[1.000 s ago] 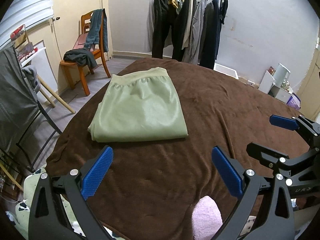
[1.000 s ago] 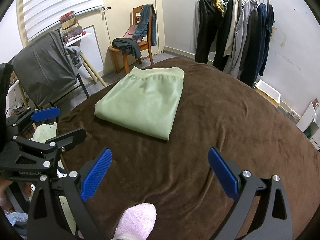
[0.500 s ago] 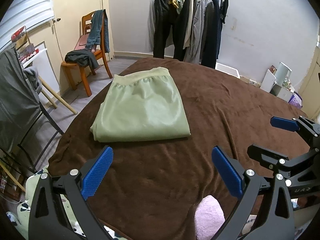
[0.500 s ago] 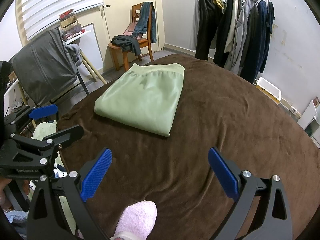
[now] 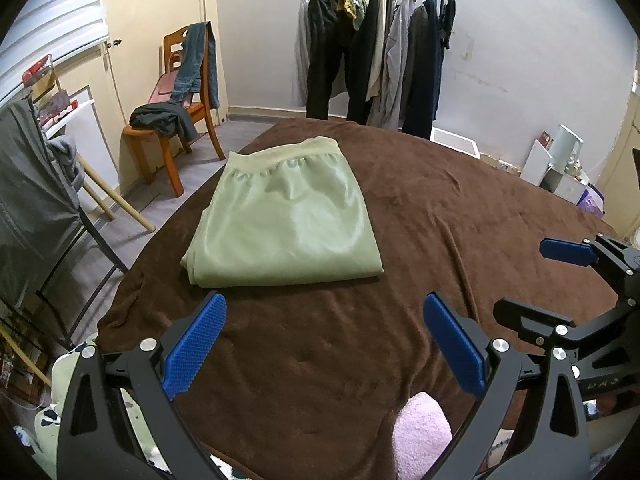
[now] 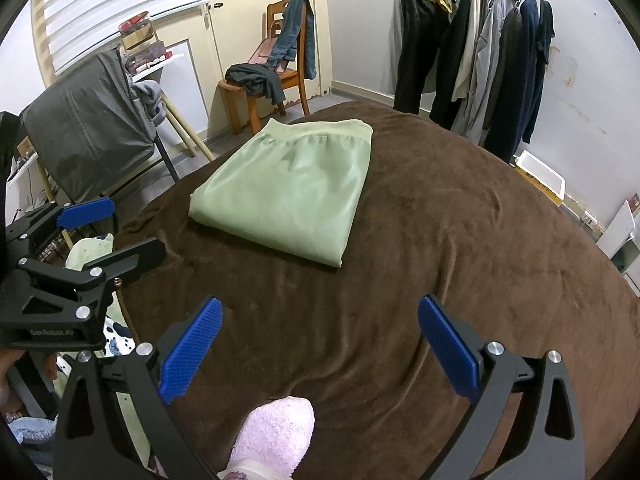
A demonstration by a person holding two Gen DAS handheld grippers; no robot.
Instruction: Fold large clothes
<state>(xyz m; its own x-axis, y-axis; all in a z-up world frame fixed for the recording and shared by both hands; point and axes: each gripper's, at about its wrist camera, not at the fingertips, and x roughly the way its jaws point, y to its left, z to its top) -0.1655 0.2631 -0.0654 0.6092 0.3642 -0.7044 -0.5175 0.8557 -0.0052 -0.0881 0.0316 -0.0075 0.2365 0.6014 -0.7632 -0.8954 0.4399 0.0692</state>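
A light green garment lies folded into a flat rectangle on the brown blanket of the bed, its gathered waistband at the far end. It also shows in the right wrist view. My left gripper is open and empty, held above the blanket short of the garment's near edge. My right gripper is open and empty, to the right of the left one and further from the garment. Each gripper shows in the other's view: the right one and the left one.
A pink sock-clad foot rests at the blanket's near edge. A wooden chair with clothes stands beyond the bed at left. A rack of hanging clothes lines the far wall. A grey draped frame stands at left.
Both grippers have drifted slightly, so the garment sits a little further right in the left view. Both stay open and empty. The garment has not moved.
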